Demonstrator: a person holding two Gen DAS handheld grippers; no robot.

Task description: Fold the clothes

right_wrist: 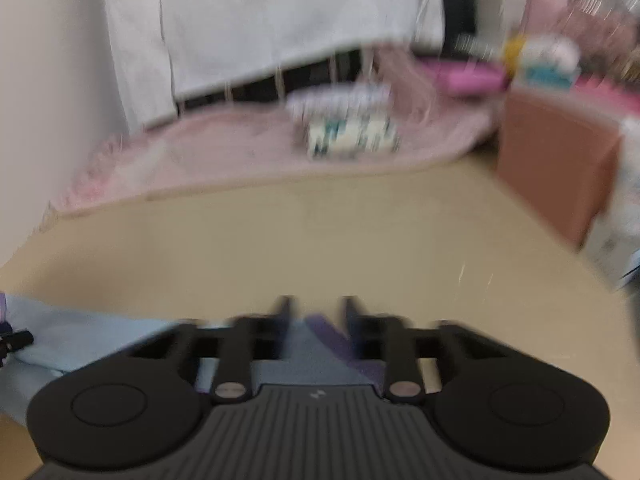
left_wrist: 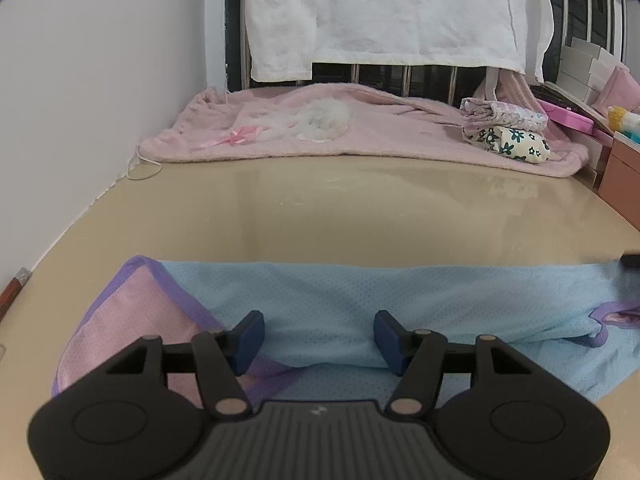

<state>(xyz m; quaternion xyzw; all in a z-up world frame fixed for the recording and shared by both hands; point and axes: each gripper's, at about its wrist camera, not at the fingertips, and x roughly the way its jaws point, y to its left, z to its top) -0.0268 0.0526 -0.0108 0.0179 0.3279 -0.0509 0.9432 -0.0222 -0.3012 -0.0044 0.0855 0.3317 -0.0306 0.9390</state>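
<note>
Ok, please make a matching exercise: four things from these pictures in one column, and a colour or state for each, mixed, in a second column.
Things:
1. left tongs
2. blanket
3. garment
4. sheet

States:
A. white, hanging at the back
B. open above the cloth
C. pink, spread at the far end
D. light blue, lying on the table

Pairs: 1-B, 2-C, 3-D, 4-A
</note>
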